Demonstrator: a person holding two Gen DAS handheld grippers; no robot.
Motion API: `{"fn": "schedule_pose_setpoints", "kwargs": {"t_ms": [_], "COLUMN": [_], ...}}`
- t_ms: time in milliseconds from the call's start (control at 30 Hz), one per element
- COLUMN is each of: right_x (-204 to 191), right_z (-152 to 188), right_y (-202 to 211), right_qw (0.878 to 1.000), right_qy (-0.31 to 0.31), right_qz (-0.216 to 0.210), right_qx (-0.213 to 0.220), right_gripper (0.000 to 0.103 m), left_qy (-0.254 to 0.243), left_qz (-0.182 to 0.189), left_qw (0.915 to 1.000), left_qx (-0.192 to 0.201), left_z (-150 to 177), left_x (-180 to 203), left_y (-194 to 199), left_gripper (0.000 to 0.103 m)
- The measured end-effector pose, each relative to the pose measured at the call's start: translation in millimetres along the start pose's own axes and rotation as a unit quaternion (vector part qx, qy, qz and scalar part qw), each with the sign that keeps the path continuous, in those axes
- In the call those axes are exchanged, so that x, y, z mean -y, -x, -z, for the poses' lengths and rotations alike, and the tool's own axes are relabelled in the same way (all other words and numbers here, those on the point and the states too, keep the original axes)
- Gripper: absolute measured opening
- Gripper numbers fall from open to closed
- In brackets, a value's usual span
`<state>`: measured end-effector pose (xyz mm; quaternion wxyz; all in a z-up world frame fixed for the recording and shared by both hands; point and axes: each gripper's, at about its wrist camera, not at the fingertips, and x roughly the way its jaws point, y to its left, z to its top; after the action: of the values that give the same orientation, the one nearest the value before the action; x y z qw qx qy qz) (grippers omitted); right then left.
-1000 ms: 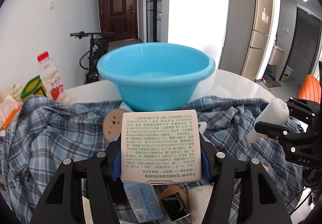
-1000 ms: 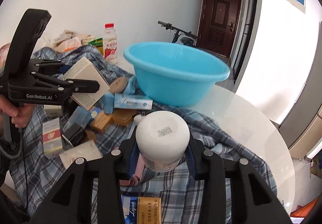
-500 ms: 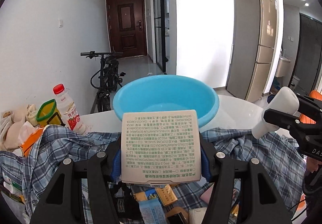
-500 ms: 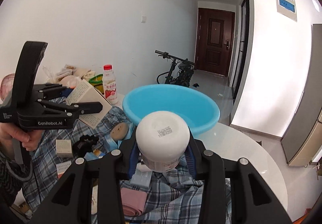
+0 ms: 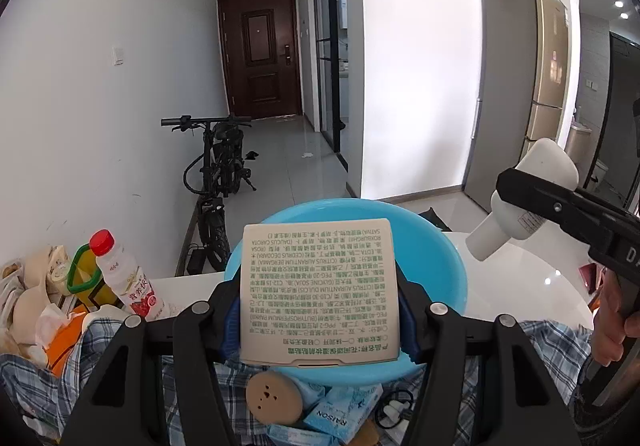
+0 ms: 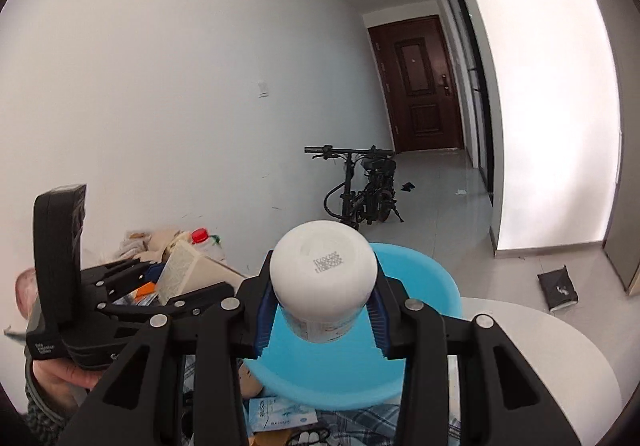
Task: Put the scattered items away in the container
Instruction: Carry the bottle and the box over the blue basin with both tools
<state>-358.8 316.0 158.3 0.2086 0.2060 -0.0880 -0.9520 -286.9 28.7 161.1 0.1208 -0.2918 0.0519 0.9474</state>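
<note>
Now both jaws are clamped, left gripper (image 5: 320,310) on the box (image 5: 318,290), right gripper (image 6: 320,310) on the bottle (image 6: 324,286), each with the basin (image 5: 440,262) low centre just beyond.

Hiding the near wall and much of the hollow of the round light-blue plastic basin (image 5: 448,266) behind the flat beige printed carton (image 5: 318,288). Covering that basin's floor behind the white plastic bottle (image 6: 323,284). Running off the lower edge: blue-and-white checked cloth (image 5: 532,342).
</note>
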Motion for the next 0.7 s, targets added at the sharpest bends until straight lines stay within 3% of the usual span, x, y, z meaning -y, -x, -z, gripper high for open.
{"fn": "schedule_pose_setpoints", "kwargs": {"t_ms": [200, 467, 700], "right_x": [43, 55, 71], "right_z": [-10, -22, -18], "right_y": [-63, -118, -139], "right_qw": [0.997, 0.997, 0.996], "right_qy": [-0.058, -0.050, -0.051], "right_qz": [0.036, 0.047, 0.060], "right_qx": [-0.032, -0.044, -0.050], "right_gripper": [0.038, 0.038, 0.038], "left_qy": [0.022, 0.023, 0.040], "left_qz": [0.000, 0.007, 0.003], "left_qw": [0.9996, 0.9997, 0.9991], "left_qx": [-0.017, -0.006, -0.011], "left_z": [-6, -31, -25], "left_x": [-10, -10, -26], "left_y": [-61, -113, -146], "left_gripper": [0.063, 0.063, 0.063]}}
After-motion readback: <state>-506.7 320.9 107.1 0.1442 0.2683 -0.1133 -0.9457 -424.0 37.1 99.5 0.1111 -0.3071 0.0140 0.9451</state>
